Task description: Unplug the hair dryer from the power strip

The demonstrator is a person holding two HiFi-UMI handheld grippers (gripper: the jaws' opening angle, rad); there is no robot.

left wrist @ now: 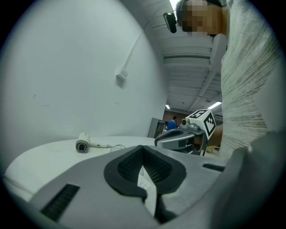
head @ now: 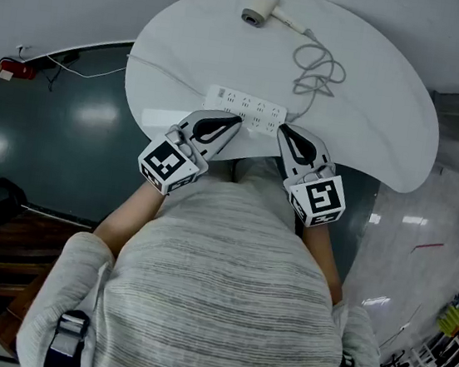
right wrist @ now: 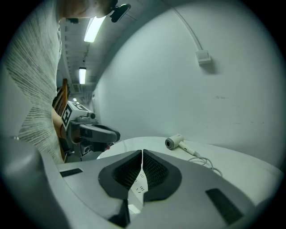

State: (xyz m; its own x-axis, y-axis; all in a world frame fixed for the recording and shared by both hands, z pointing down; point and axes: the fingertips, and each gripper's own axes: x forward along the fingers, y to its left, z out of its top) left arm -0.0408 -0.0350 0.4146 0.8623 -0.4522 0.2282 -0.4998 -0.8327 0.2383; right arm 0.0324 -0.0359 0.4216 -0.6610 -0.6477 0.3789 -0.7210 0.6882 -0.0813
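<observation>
A white hair dryer [head: 259,10] lies at the far side of the white table [head: 387,132]. Its cord [head: 315,72] coils and then runs down to the right end of the white power strip [head: 245,109]; whether the plug sits in a socket I cannot tell. My left gripper [head: 238,121] hovers at the strip's near left and is shut on nothing. My right gripper [head: 282,128] hangs at the strip's near right, its tips together and empty. The left gripper view shows the left gripper [left wrist: 143,147], the strip [left wrist: 144,181] and the dryer [left wrist: 82,145]. The right gripper view shows the right gripper [right wrist: 142,152], the dryer [right wrist: 174,142] and the strip [right wrist: 138,190].
The strip's own white lead [head: 165,68] runs left across the table. A dark green floor lies to the left, with a red object [head: 14,69] and a thin cable on it. A white wall with a small box [right wrist: 203,57] backs the table. The person's grey striped sweater [head: 224,287] fills the near side.
</observation>
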